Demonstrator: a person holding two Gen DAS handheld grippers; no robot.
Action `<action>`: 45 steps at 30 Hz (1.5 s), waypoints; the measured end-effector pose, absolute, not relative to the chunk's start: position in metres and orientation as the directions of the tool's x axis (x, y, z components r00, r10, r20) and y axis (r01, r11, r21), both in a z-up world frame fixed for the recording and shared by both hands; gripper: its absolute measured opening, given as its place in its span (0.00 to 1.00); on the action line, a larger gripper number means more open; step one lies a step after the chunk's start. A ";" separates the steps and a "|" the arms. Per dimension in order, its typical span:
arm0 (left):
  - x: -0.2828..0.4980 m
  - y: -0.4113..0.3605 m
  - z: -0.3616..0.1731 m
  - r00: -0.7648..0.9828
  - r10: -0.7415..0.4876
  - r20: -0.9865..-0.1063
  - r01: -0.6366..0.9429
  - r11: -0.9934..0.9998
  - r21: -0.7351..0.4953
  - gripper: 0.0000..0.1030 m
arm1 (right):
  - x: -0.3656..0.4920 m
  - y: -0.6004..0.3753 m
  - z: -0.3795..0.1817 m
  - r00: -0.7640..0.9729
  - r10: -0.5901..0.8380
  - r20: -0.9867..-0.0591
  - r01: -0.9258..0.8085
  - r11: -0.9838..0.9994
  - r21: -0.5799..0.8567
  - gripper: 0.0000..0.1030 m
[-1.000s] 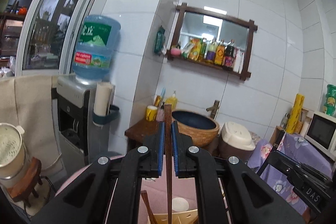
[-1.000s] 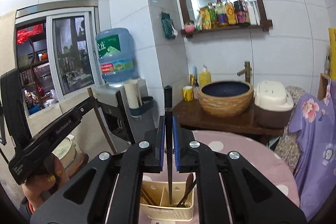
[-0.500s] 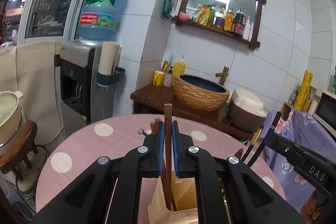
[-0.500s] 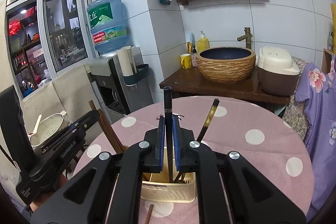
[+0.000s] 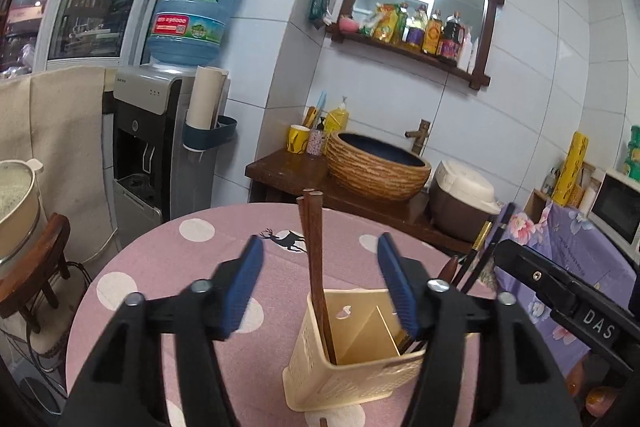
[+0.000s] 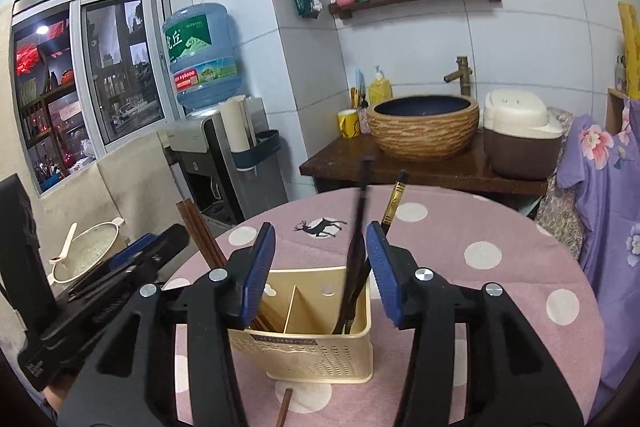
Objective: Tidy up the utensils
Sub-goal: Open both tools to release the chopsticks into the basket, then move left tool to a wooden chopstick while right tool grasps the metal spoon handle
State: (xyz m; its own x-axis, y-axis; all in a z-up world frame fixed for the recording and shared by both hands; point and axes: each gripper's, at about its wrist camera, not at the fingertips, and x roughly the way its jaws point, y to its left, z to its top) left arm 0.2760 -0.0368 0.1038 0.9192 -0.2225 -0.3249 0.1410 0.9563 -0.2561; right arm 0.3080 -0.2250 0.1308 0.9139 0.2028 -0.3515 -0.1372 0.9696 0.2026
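Observation:
A cream two-compartment utensil holder [image 5: 340,379] [image 6: 316,351] stands on the pink dotted table [image 5: 180,267]. My left gripper [image 5: 320,243] hangs just above it with its jaws opening. A pair of brown chopsticks [image 5: 316,287] stands free between the blue pads, resting in the holder's left compartment. My right gripper [image 6: 320,227] is over the holder too, jaws opening. A black chopstick [image 6: 360,211], blurred, leans loose by its right pad down into the right compartment, beside a gold-banded black chopstick [image 6: 394,197]. The brown chopsticks [image 6: 200,235] also show in the right wrist view.
One more brown chopstick [image 6: 284,407] lies on the table in front of the holder. Behind the table stand a wooden counter with a woven basin [image 5: 376,171], a rice cooker [image 5: 464,203] and a water dispenser [image 5: 156,131]. Purple floral cloth [image 6: 600,187] hangs at the right.
Both grippers have come down over the holder and opened. The brown chopstick and the black chopstick they gripped now stand loose in the holder's compartments.

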 end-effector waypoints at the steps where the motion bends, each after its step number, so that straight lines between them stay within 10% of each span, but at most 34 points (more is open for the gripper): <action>1: 0.270 -0.034 0.103 0.920 -0.222 -0.322 0.141 0.956 -0.257 0.61 | 0.302 -0.224 0.131 0.918 0.192 -0.346 -0.133 0.973 0.187 0.47; 12: 0.227 0.003 0.058 0.861 -0.195 -0.470 0.079 0.964 -0.255 0.92 | 0.240 -0.208 0.094 0.891 0.158 -0.426 -0.125 0.987 0.104 0.65; 45: 0.192 0.031 -0.041 0.691 -0.136 -0.710 -0.015 0.979 -0.203 0.80 | 0.202 -0.185 -0.044 0.695 0.116 -0.709 -0.071 0.993 0.092 0.62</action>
